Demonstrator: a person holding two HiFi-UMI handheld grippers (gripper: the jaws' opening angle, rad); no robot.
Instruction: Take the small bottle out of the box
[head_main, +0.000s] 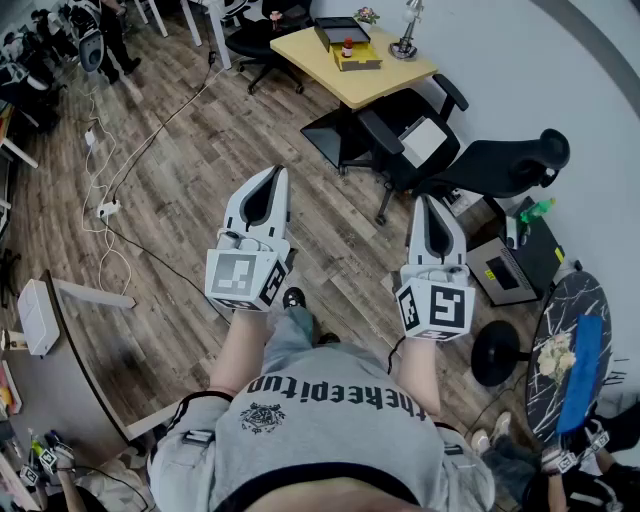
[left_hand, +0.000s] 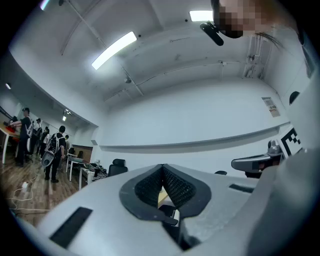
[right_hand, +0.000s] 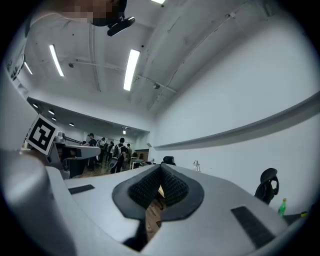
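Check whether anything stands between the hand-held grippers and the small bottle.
A black office chair stands between the right hand-held gripper and the yellow table with the small bottle; the left hand-held gripper faces only wooden floor.

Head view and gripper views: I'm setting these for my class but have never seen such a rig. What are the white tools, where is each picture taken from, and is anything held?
A person holds a two-jaw tool in each hand: the left hand-held gripper and the right hand-held gripper. The head view looks down from a camera on the person's head. Each gripper view comes from a camera riding on that tool, looking along its jaws. Both have jaws together, holding nothing. Across the room, a yellow table carries a yellow box, a small bottle and a lamp.
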